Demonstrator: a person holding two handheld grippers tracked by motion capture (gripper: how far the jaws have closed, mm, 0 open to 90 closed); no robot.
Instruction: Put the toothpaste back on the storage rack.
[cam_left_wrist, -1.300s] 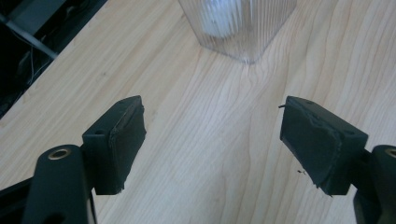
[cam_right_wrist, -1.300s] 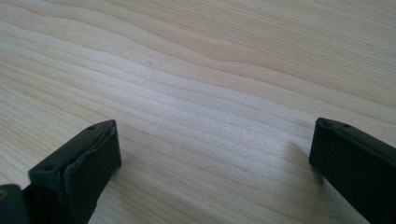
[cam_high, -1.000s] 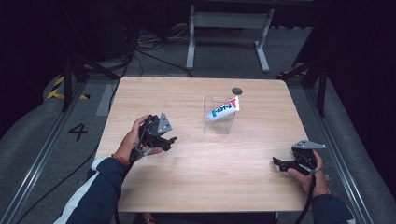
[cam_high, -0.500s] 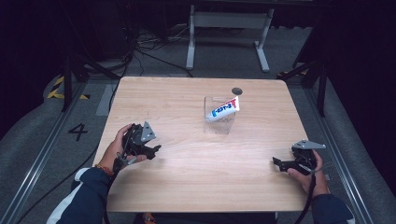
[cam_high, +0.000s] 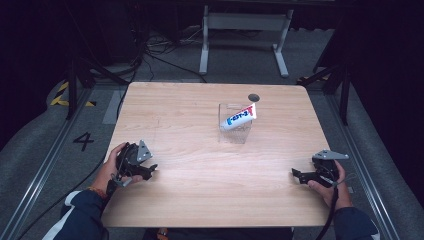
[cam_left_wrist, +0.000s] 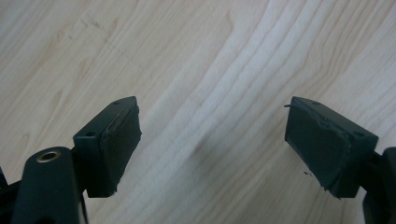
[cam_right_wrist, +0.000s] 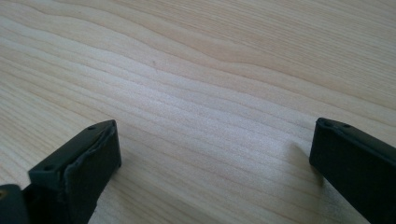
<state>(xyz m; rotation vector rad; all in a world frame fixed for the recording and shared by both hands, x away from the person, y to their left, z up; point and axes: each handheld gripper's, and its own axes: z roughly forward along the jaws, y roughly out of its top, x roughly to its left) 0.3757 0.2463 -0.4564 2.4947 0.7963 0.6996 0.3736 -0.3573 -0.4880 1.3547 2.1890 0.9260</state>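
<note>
My left gripper sits at the near left edge of the table, held in my left hand; jaws wide apart, nothing between them; they have just been opening a little further; in the left gripper view its pads frame bare wood grain only.

My right gripper rests at the near right edge, in my right hand, grey plate on top; jaws point inward across the table; in the right gripper view the pads stand wide apart over bare tabletop, holding nothing.

Toothpaste tube: white with blue and red print; lies tilted across the top of a clear box, cap end low toward the left, far end raised to the right; box stands right of centre on the far half of the table.

Tube well apart from both grippers; ahead and to the right of my left one, ahead and to the left of my right one; neither touches it; small dark hole in the tabletop just beyond the tube.
</note>
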